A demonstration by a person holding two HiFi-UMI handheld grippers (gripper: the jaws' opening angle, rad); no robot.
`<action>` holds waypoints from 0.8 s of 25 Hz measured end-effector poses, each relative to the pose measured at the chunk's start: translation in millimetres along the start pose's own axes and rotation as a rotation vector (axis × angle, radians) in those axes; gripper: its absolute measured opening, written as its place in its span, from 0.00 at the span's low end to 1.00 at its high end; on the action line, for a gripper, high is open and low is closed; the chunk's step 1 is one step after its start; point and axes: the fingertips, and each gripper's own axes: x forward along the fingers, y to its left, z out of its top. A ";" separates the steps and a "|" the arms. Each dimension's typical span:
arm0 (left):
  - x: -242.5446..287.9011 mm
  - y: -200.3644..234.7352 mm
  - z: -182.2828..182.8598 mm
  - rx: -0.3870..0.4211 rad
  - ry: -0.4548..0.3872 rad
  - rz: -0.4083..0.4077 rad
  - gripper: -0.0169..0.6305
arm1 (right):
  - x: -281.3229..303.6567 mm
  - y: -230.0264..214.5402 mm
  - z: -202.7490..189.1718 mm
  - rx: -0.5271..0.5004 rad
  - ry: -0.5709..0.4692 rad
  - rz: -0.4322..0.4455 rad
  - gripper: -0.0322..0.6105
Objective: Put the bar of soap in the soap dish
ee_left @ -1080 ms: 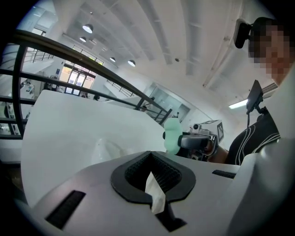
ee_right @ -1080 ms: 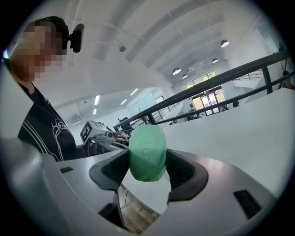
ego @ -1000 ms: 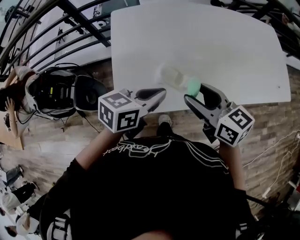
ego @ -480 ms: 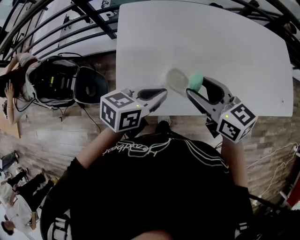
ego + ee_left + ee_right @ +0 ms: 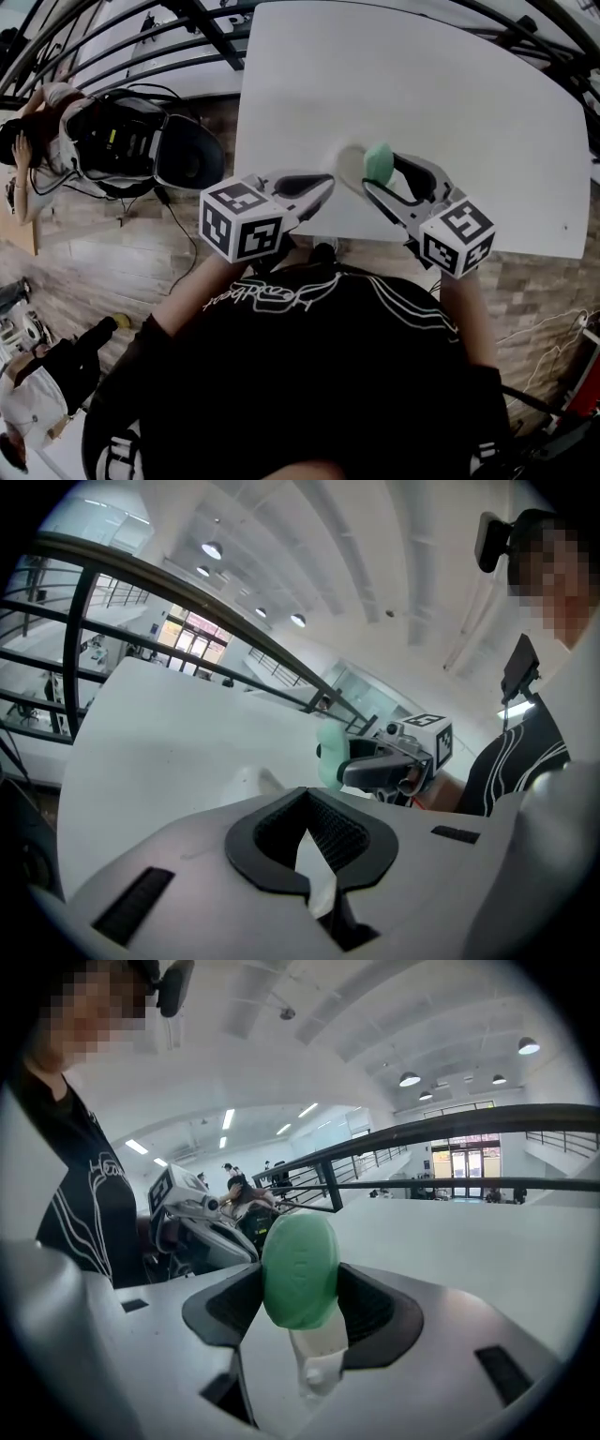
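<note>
At the left of the head view, a black bag point(image 5: 127, 150) is seen on the wood-patterned floor point(image 5: 94, 272) beside the white bench point(image 5: 422, 84). A person point(image 5: 26, 141) is partly shown at the frame's left edge.

Left of centre, the left gripper point(image 5: 319, 183) is held at the near edge of the bench, pointing right. In the left gripper view, its black fingers point(image 5: 272, 832) are seen drawn together in a narrow V. Nothing is held between them.

Just right of the left gripper's tips in the head view, the translucent soap dish point(image 5: 350, 167) rests on the bench near its front edge. In the left gripper view it shows only as a faint pale shape point(image 5: 265, 782) on the white surface.

The bar of soap point(image 5: 378, 162), mint green and oval, is seen against the dish's right edge in the head view. Whether the two touch cannot be told there. In the left gripper view the soap point(image 5: 330, 754) sits up and to the right of the dish and is not inside it.

Right of centre, the right gripper point(image 5: 380, 175) points left toward the dish. In the right gripper view, the soap point(image 5: 300, 1269) is clamped upright between the two black fingers point(image 5: 375, 1312), which are spread to its width. The left gripper point(image 5: 202, 1227) is visible beyond it at the left.
</note>
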 end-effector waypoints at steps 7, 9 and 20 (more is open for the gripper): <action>-7.8 6.3 6.4 -0.016 -0.046 0.036 0.04 | 22.7 -4.2 -19.7 -0.124 0.116 0.001 0.39; -7.3 9.7 7.6 -0.016 -0.052 0.040 0.04 | 27.8 -7.0 -24.2 -0.129 0.129 0.005 0.39; -8.9 16.2 1.5 -0.030 -0.061 0.048 0.04 | 45.3 -5.8 -49.7 -0.194 0.224 0.029 0.39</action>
